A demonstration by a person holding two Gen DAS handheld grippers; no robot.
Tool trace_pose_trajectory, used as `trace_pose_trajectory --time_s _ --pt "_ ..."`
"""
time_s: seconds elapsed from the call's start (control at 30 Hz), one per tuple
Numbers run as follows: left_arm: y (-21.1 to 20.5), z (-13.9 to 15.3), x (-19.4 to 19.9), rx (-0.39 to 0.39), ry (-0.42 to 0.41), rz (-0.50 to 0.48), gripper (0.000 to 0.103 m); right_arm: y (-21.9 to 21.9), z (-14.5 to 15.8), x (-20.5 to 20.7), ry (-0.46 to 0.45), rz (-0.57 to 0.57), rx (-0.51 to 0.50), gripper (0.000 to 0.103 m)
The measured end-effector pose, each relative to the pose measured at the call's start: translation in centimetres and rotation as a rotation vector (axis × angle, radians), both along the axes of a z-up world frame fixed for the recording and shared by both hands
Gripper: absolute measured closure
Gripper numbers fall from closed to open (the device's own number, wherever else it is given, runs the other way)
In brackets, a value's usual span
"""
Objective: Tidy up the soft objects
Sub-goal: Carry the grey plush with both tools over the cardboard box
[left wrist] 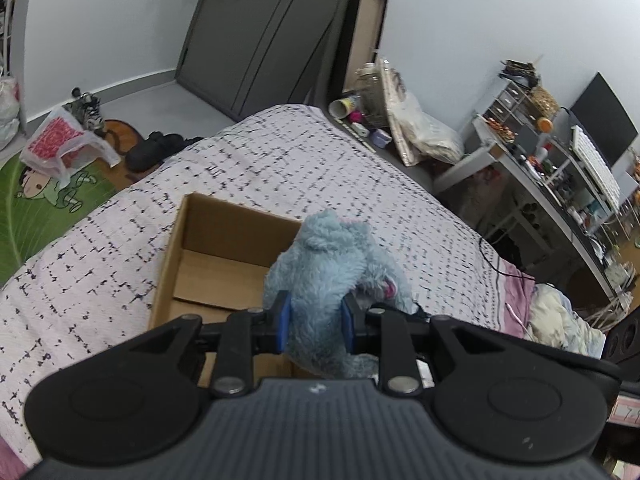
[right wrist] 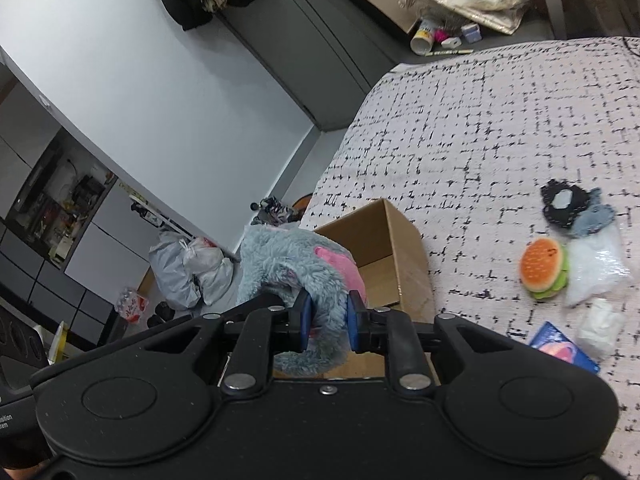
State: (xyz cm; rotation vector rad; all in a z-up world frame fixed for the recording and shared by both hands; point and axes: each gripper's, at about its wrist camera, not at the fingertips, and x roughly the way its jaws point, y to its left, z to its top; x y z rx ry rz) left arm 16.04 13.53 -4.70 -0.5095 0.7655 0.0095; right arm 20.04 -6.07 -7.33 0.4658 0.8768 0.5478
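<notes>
A fluffy blue plush toy [left wrist: 332, 264] with pink patches is held by both grippers above an open cardboard box [left wrist: 216, 240] on the bed. My left gripper [left wrist: 316, 322] is shut on the plush. My right gripper [right wrist: 329, 318] is shut on another part of the same plush [right wrist: 288, 264], beside the box [right wrist: 384, 240]. A plush burger [right wrist: 544, 268], a dark and blue soft item [right wrist: 572, 208], a clear plastic bag [right wrist: 596, 264], a white soft item [right wrist: 600, 324] and a blue packet [right wrist: 560, 346] lie on the bed to the right.
The bed has a white cover with black dashes [left wrist: 280, 152]. A green rug [left wrist: 36, 208], bags and shoes lie on the floor to the left. A cluttered desk [left wrist: 560, 168] stands to the right. A dark wardrobe [left wrist: 260, 32] is behind.
</notes>
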Motion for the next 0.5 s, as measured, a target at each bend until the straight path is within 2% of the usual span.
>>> trace_pose_trajectory --time_s 0.4,0.5 --pt "4.0 -3.7 4.1 -0.029 0.084 0.046 0.080 3.9 -3.3 4.3 0.083 0.021 -0.015 0.081" --pt "4.6 -4.6 5.4 -0.030 0.103 0.055 0.080 4.8 -3.8 5.4 0.081 0.015 -0.050 0.081"
